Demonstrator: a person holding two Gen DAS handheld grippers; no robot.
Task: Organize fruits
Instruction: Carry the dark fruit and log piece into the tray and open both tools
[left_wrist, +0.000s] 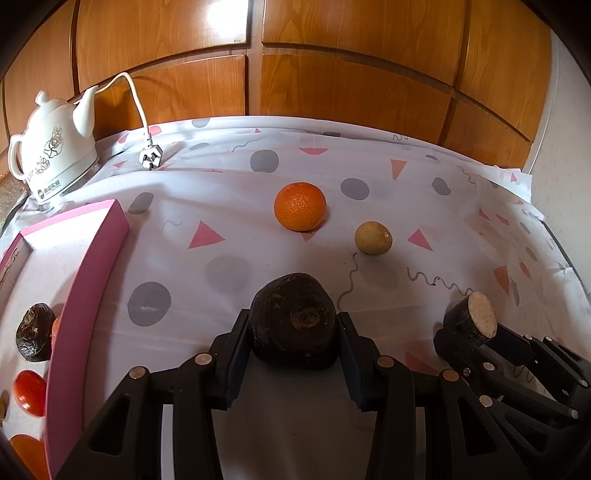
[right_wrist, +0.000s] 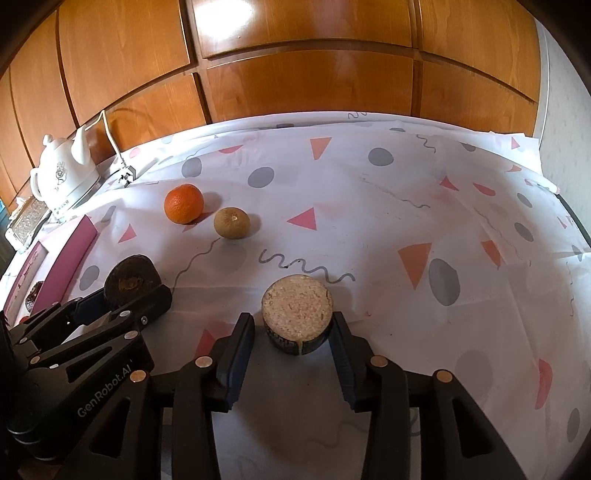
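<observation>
The left gripper (left_wrist: 293, 332) pinches a dark wrinkled fruit (left_wrist: 293, 325) just above the table (left_wrist: 369, 177); the right gripper (right_wrist: 293, 332) brackets a cut dark fruit half (right_wrist: 297, 314), though whether both pads press it cannot be told. An orange (left_wrist: 300, 206) and a small brown fruit (left_wrist: 373, 237) lie beyond; the pink box (left_wrist: 88, 266) sits left. The round fruit may roll out if the squeeze slackens; the half could tip.

A table under a white cloth printed with grey dots and pink triangles (right_wrist: 369, 206); a round orange tangerine (left_wrist: 300, 206) and small tan-green fruit (left_wrist: 373, 237) mid-table; a white ceramic kettle (left_wrist: 51, 155) far left; a pink-rimmed box (left_wrist: 88, 266) near left.
</observation>
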